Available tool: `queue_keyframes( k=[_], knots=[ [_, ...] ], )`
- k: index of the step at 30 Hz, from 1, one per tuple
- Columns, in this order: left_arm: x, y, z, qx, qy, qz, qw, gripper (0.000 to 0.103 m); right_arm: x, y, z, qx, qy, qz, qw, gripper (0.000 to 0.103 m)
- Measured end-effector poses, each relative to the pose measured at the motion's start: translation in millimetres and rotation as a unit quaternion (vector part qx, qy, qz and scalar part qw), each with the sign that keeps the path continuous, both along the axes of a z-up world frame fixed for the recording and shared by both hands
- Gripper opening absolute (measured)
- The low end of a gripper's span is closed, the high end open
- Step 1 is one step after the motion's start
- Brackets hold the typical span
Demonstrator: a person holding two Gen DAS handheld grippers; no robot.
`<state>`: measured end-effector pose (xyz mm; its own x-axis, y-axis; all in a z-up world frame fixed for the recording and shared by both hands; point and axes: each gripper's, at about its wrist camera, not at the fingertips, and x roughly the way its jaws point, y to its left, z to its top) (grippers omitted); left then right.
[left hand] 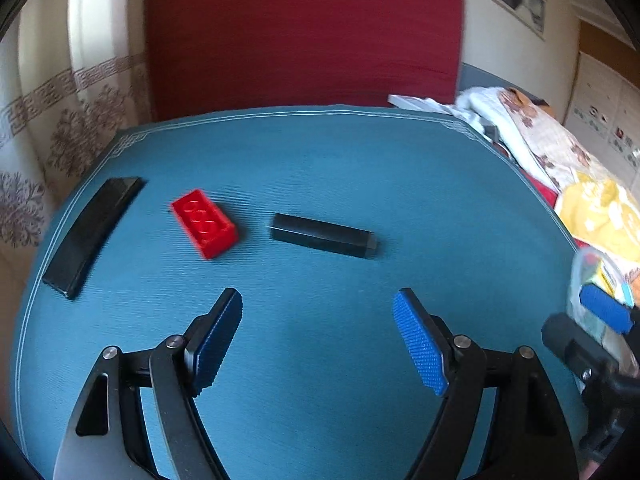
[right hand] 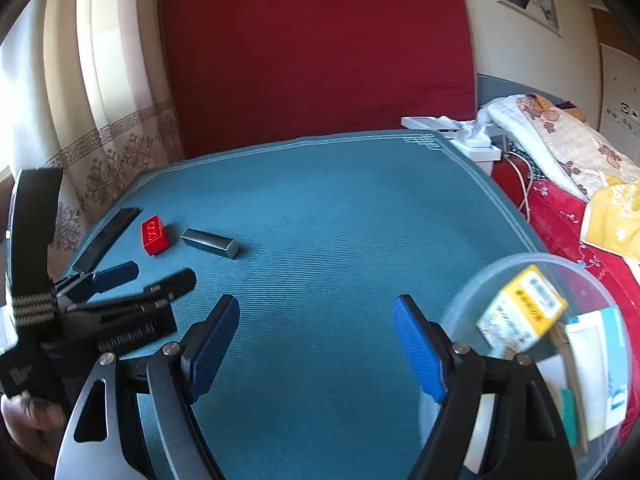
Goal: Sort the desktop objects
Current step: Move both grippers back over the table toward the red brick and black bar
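Observation:
On the blue mat (left hand: pixel 320 168) lie a red toy brick (left hand: pixel 205 223), a black rectangular bar (left hand: pixel 324 235) to its right, and a long flat black strip (left hand: pixel 94 234) at the left edge. My left gripper (left hand: pixel 318 300) is open and empty, short of the brick and bar. In the right wrist view the brick (right hand: pixel 154 235), bar (right hand: pixel 210 243) and strip (right hand: pixel 106 239) lie far left. My right gripper (right hand: pixel 316 306) is open and empty over bare mat. A clear round tub (right hand: pixel 552 344) holding small boxes and cards sits at its right.
A red upholstered backrest (left hand: pixel 304 32) stands behind the mat. Patterned curtains (left hand: pixel 60 120) hang at the left. Bedding and a yellow bag (left hand: pixel 596 212) pile up at the right, beyond the mat's edge. The left gripper shows at the right wrist view's left (right hand: pixel 120 280).

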<state>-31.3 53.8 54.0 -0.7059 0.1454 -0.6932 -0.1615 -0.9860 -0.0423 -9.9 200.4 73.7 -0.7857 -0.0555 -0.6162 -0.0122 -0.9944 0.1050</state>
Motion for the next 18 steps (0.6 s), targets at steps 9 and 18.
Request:
queue_keyframes(
  k=[9,18],
  knots=[
    [-34.4,-41.0,-5.2,-0.010,-0.012,0.064,0.9979,0.081,-19.7,-20.1,-13.9,-0.001,-0.018,0.021,1.000,0.082],
    [-68.5,-67.5,-2.7,0.001,-0.015,0.120,0.9927,0.081,-32.1,-31.3,-22.6,-0.009,-0.025,0.032,0.999,0.082]
  ],
)
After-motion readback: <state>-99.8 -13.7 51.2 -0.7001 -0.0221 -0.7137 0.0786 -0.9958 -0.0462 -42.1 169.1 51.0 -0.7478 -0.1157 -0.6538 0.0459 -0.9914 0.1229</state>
